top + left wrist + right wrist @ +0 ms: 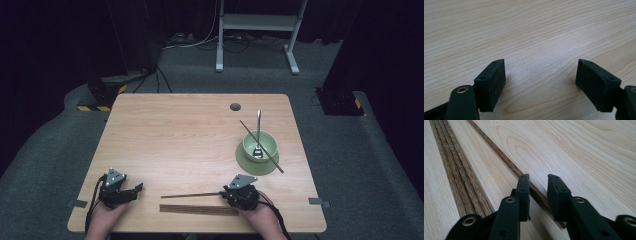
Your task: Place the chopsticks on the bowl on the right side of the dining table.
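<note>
Near the front edge of the pale wooden worktop (200,130), the right gripper (537,185) holds its fingers narrowly parted astride the near end of a thin dark wooden chopstick (192,195), not yet clamped. It looks light, stiff and slippery, so grip close to that end. The left gripper (540,75) rests wide open, while the far-right green bowl (267,141) holds a metal spoon (258,131).
</note>
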The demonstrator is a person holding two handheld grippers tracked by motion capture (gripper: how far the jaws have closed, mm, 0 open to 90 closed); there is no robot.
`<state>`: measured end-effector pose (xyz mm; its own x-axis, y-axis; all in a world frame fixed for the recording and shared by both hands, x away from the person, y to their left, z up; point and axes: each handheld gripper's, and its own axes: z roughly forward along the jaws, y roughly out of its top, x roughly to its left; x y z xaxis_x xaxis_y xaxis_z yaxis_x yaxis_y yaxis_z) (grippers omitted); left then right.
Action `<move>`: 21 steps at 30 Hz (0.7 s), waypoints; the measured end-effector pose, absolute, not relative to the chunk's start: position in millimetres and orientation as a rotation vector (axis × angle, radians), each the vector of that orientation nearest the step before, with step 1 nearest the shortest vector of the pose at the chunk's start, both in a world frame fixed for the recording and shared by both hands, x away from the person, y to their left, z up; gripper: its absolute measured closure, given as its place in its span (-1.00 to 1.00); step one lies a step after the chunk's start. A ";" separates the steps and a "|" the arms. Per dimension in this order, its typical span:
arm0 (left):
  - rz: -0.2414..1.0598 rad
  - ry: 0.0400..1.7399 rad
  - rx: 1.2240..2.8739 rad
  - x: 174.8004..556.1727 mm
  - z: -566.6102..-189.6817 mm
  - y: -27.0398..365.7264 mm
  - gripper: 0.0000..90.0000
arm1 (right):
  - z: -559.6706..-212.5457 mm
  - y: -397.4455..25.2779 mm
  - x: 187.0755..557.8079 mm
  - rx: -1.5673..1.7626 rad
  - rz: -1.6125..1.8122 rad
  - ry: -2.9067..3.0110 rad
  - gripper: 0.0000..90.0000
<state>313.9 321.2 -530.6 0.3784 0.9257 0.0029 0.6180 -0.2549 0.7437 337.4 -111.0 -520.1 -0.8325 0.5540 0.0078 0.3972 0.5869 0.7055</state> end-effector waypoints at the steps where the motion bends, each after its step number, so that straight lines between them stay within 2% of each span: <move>1: 0.595 1.327 1.977 314.0 -530.6 321.2 -0.47 | -520.1 -111.7 337.9 0.791 1.079 2.604 0.62; 9: 0.597 1.333 1.970 314.1 -530.7 320.8 -0.47 | -519.6 -116.2 340.1 0.807 1.063 2.591 0.78; 21: 0.573 1.307 1.991 314.1 -530.8 320.1 -0.56 | -519.9 -116.7 342.3 0.868 1.081 2.579 0.75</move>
